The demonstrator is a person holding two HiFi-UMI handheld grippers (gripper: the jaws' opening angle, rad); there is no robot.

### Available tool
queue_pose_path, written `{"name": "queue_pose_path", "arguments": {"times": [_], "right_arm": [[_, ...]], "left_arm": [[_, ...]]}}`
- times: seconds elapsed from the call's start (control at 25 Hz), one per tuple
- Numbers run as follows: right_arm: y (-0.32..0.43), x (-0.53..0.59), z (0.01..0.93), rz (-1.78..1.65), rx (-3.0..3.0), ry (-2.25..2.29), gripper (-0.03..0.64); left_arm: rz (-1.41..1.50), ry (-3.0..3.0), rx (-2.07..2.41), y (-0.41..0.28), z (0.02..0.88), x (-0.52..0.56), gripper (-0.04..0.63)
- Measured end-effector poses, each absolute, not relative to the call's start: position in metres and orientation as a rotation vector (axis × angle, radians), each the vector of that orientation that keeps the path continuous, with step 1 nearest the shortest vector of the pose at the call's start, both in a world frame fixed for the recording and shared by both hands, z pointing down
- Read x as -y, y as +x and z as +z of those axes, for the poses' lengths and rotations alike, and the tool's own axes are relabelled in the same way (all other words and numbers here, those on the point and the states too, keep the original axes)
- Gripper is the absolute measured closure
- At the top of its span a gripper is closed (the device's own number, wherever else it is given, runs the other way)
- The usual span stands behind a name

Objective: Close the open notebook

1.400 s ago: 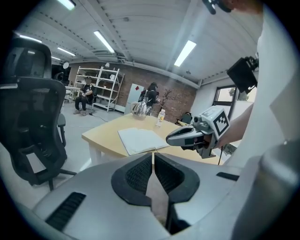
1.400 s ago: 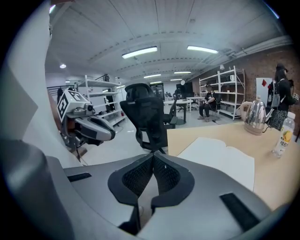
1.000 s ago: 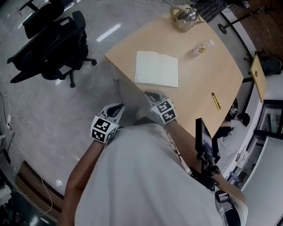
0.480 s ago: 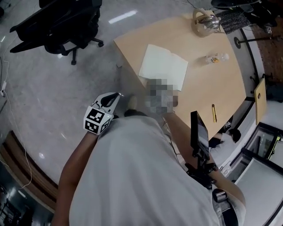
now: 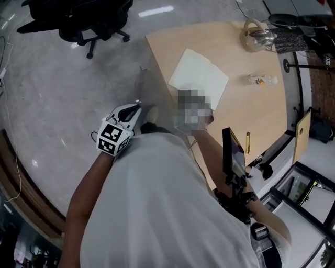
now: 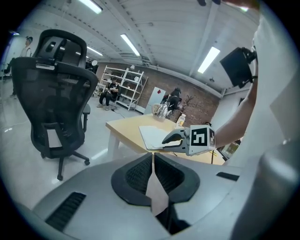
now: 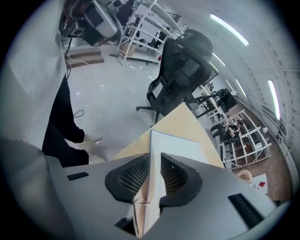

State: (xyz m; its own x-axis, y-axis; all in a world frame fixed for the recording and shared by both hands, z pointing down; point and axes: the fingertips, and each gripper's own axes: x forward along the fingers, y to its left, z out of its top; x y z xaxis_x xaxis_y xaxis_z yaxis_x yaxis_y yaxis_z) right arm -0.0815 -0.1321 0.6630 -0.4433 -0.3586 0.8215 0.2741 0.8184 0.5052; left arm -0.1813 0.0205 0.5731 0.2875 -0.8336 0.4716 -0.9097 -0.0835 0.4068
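What's hidden or clipped
Head view: right gripper (image 6: 164,140) blurred out, near notebook (image 5: 201,78) corner hidden with it; jaws just been opening, notebook edge between, contact unclear. Office chair (image 5: 78,13) clipped at top edge. Bottle (image 5: 261,80) label unreadable.

- The head view looks steeply down from above the person's shoulders, high over the tabletop (image 5: 251,115) and the floor (image 5: 63,94).
- The left tongs (image 6: 153,157) camera sits low, off the tabletop's corner, and faces nearly level across it.
- The right tongs (image 7: 154,155) camera sits close over the notebook (image 7: 180,147) and looks along it.
- All three views share the notebook, the tabletop and the black chair (image 5: 89,15).
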Motion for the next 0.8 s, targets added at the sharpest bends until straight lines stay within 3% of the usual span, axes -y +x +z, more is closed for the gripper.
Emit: {"name": "queue_pose_path", "arguments": {"times": [0.08, 0.2, 0.8], "right_arm": [[-0.083, 0.135, 0.666, -0.739, 1.875, 0.07, 0.529], [-0.084, 0.137, 0.672, -0.772, 1.839, 0.071, 0.515], [-0.105, 0.141, 0.684, -0.977, 1.71, 0.095, 0.522]], "left_arm": [[0.148, 1.911, 1.565, -0.184, 0.574, -0.024, 0.575], [0.146, 1.897, 1.568, -0.186, 0.576, -0.029, 0.575], [0.178, 1.886, 1.541, -0.193, 0.583, -0.047, 0.575]]}}
